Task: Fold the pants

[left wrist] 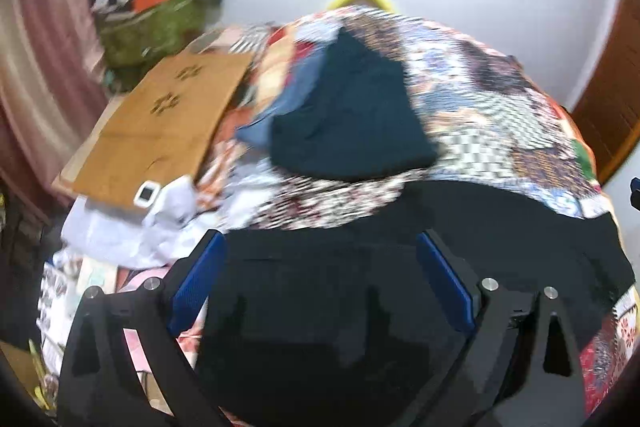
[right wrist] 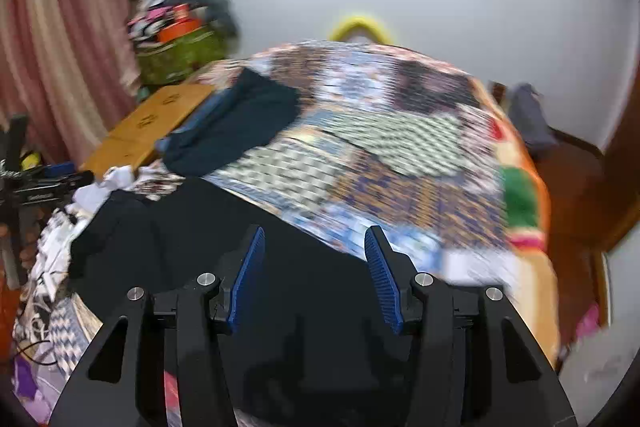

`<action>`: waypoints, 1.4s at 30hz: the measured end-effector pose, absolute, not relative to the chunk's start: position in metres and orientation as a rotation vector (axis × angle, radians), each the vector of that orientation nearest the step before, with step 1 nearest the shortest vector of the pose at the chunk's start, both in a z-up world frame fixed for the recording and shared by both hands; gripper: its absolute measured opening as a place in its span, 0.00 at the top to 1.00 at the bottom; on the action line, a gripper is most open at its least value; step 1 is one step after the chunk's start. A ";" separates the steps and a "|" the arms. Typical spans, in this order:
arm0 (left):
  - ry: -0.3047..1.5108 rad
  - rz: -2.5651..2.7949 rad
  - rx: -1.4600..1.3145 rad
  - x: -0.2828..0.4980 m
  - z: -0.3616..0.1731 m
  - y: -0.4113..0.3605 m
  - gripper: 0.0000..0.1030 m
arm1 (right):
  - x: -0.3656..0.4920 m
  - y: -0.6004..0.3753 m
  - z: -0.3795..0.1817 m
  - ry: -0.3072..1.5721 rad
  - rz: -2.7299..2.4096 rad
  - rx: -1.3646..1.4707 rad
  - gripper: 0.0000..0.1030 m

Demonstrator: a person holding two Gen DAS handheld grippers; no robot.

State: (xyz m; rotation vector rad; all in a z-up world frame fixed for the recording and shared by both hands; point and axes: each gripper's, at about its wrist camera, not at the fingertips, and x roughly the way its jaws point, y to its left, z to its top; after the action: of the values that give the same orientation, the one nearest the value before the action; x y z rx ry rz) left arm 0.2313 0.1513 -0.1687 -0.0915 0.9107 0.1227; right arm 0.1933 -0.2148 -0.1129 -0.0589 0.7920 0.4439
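Black pants [left wrist: 332, 291] fill the lower half of the left wrist view, spread flat on the patchwork bedspread [left wrist: 500, 107] at its near edge. The left claw [left wrist: 320, 279] is released, its two blue pads [left wrist: 196, 279] standing wide apart with the black cloth lying between them; whether the tips touch the cloth is hard to tell (the whole view is smeared by blur). Farther up the bed lies a dark teal garment [left wrist: 352, 115] folded over a blue garment [left wrist: 288, 99], well apart from the pants. To the left sits a flat brown cardboard sheet [left wrist: 160, 131] with paw prints on it, a small white device [left wrist: 147, 193] at its near corner and crumpled white cloth [left wrist: 132, 227] just beside that. A green basket [left wrist: 156, 27] heaped with odds and ends stands beyond, next to a pink curtain [left wrist: 44, 47].

From the right wrist, the pants [right wrist: 200, 227] again lie across the near edge of the bedspread [right wrist: 400, 155], running away to the left. The right claw [right wrist: 314, 279] is likewise released, blue pads [right wrist: 248, 275] apart over the black cloth, nothing gripped between them. The teal garment [right wrist: 240, 127] lies up and to the left, the cardboard sheet [right wrist: 156, 123] beside it, the green basket [right wrist: 180, 55] behind. A yellow curved object [right wrist: 360, 25] peeks over the far edge of the bed.
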 end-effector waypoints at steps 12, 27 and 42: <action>1.162 0.182 -0.248 0.266 -0.269 0.250 0.08 | 0.271 -0.060 -0.168 0.925 0.694 -0.225 0.53; 1.172 0.075 -0.222 0.269 -0.288 0.237 0.73 | 0.324 0.046 -0.242 1.137 0.815 -0.418 0.89; 1.112 0.202 -0.274 0.223 -0.251 0.250 0.52 | 0.300 0.015 -0.197 1.015 0.740 -0.372 0.82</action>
State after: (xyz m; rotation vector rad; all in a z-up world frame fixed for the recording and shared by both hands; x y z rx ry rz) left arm 0.2233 0.2498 -0.2506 -0.2742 1.1116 0.2020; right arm 0.2996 0.0154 -0.1967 -0.3715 1.0148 0.7404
